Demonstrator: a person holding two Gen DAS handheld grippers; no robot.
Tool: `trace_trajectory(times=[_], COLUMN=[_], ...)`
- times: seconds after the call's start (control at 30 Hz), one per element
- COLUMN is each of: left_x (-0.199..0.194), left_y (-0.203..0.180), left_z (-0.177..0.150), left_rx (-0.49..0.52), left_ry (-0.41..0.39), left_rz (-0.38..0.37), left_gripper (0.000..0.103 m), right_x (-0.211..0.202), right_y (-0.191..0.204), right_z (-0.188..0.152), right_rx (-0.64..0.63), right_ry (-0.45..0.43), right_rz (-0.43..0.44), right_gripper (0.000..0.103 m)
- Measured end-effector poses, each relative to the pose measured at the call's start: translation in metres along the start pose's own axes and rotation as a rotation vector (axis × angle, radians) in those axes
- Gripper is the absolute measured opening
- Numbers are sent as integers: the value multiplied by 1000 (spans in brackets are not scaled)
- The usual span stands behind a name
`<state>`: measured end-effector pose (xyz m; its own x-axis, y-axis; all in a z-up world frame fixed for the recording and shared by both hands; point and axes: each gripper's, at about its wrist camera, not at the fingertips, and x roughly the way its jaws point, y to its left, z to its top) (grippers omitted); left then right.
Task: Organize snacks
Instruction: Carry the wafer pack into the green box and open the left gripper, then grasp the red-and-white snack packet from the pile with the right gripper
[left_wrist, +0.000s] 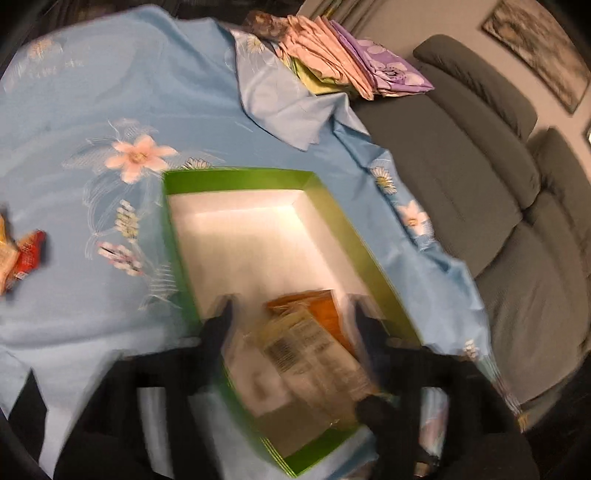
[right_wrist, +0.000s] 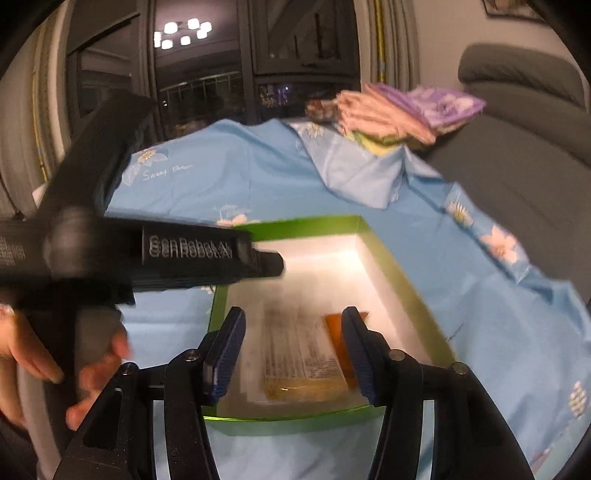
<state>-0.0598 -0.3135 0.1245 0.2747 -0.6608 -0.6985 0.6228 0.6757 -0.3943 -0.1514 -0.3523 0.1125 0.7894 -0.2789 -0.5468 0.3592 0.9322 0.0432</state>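
Lying lengthwise in green box (right_wrist: 314, 225): snack packet (right_wrist: 299, 354)

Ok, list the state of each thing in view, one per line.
Green box: open, no lid.
Clear snack packet: lying in the box, label up.
Orange packet: in the box beside it.
Red snack: out on the blue cloth.
Left gripper: open.
Right gripper: open.

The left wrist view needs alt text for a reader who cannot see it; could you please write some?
The open left gripper hovers over a green box with a white inside, where snack packets lie at the near end. The box sits on a blue floral cloth; more snacks lie at far left, a grey sofa at right.
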Motion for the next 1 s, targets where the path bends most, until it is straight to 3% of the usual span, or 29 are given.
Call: trace_trajectory(times=[0.03,0.07,0.13,0.27,0.57,0.7,0.87,1.0], left_x=[-7,-14,-34,-60,-133,-159,-172,-167], left_y=[2,4,12,40,159,216,260,287], left_z=[-2,-5,-9,-15,-54,-86,-110,-113], left_rx=[13,28,70,101,-53,-125,-173,-244], left_ry=[-35,-75,-137,-163,-224,-244,-273,-217], left_rz=[30,43,61,146,357,498,527,514], left_gripper=[102,103,103,103,103,103,103,103], right_x=[-3,-6,-11,-12,4,27,63,111], right_y=[2,5,10,26,98,131,172,199], right_z=[2,3,1,-1,2,8,15,25], right_rx=[-3,-6,-4,17,-17,24,43,62], right_ry=[-8,-14,-26,-11,48,110,192,271], right_rz=[2,10,30,73,201,295,374,388], right_gripper=[77,92,97,97,97,97,97,97])
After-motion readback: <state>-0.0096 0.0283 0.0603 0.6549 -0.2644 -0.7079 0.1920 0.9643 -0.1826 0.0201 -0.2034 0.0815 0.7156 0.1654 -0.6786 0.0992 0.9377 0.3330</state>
